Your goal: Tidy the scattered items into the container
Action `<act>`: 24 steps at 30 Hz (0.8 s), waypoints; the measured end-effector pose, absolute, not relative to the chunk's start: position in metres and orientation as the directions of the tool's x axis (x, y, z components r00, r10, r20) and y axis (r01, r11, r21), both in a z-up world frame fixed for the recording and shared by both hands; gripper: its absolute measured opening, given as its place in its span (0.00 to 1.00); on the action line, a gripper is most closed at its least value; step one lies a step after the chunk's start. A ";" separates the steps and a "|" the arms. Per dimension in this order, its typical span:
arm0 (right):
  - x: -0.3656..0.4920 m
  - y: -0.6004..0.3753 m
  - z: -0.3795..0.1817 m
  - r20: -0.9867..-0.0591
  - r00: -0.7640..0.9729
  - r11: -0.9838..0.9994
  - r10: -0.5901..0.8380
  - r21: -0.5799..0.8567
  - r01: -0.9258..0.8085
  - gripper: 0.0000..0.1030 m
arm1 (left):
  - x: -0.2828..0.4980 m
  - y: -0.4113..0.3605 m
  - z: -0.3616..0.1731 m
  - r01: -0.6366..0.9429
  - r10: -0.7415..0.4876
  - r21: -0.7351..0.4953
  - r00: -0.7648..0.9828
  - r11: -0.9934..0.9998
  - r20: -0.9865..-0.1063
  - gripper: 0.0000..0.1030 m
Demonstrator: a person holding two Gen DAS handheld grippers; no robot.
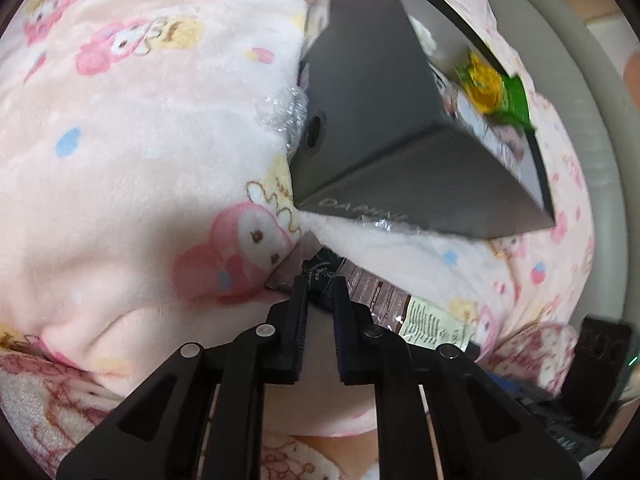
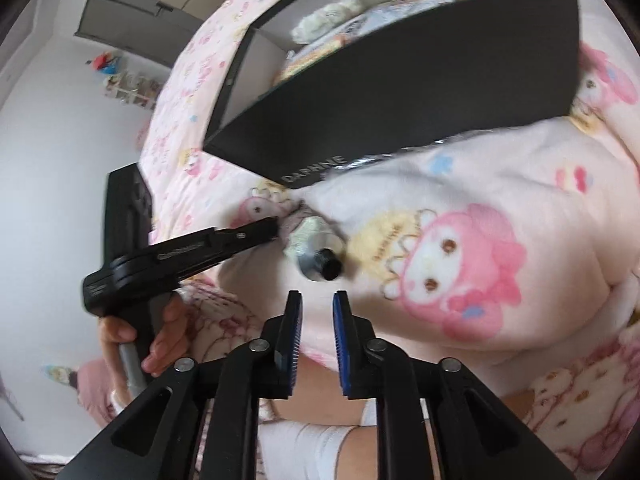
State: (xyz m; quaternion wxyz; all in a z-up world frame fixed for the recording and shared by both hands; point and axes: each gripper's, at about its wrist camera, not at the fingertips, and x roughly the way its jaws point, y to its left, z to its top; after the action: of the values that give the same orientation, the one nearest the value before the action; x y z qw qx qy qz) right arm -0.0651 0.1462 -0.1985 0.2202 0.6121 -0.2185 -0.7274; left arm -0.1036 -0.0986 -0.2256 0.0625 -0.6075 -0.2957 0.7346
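The left claw (image 1: 320, 284) angles steeply down, clenched on a dark crinkled packet (image 1: 380, 300) lying on the pink blanket (image 1: 140, 160) just below the black box (image 1: 380, 140). The right claw (image 2: 317, 300) hangs released, above a black-capped tube (image 2: 320, 256).

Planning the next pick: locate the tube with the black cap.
Right wrist view, centre: the tube lies on the pink blanket, below the black box, ahead of the right hand-held gripper.
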 end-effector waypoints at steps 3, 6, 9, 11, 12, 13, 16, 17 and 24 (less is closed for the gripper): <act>-0.069 0.142 -0.205 -0.782 -0.140 -0.793 -0.607 0.608 0.046 0.14 | -0.109 -0.111 -0.225 0.310 0.449 -0.523 -0.282 -0.794 -0.848 0.29; -0.068 0.141 -0.195 -0.765 -0.181 -0.783 -0.618 0.620 0.053 0.14 | -0.114 -0.107 -0.225 0.327 0.430 -0.506 -0.279 -0.798 -0.859 0.42; -0.072 0.145 -0.187 -0.752 -0.233 -0.780 -0.616 0.623 0.051 0.15 | -0.122 -0.102 -0.234 0.332 0.425 -0.486 -0.244 -0.808 -0.872 0.46; -0.074 0.146 -0.187 -0.749 -0.236 -0.777 -0.620 0.628 0.047 0.19 | -0.126 -0.098 -0.242 0.341 0.438 -0.486 -0.210 -0.805 -0.874 0.51; -0.075 0.146 -0.189 -0.752 -0.228 -0.777 -0.619 0.628 0.039 0.19 | -0.128 -0.095 -0.245 0.334 0.451 -0.490 -0.192 -0.805 -0.872 0.56; -0.076 0.145 -0.193 -0.752 -0.216 -0.775 -0.623 0.631 0.037 0.19 | -0.129 -0.092 -0.245 0.321 0.444 -0.481 -0.184 -0.816 -0.877 0.57; -0.076 0.145 -0.200 -0.760 -0.234 -0.787 -0.606 0.616 0.036 0.21 | -0.126 -0.085 -0.238 0.271 0.419 -0.457 -0.188 -0.847 -0.888 0.57; -0.077 0.147 -0.199 -0.761 -0.245 -0.790 -0.601 0.612 0.038 0.22 | -0.124 -0.085 -0.235 0.259 0.426 -0.465 -0.194 -0.846 -0.883 0.55; -0.088 0.176 -0.185 -0.787 -0.320 -0.834 -0.528 0.551 0.021 0.22 | -0.110 -0.082 -0.222 0.172 0.579 -0.608 -0.190 -0.775 -0.793 0.49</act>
State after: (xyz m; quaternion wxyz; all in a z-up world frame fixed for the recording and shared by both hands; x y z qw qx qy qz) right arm -0.0882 0.1763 -0.1848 0.1759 0.5558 -0.2281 -0.7798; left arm -0.1101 -0.0821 -0.2221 0.1437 -0.6200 -0.3029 0.7094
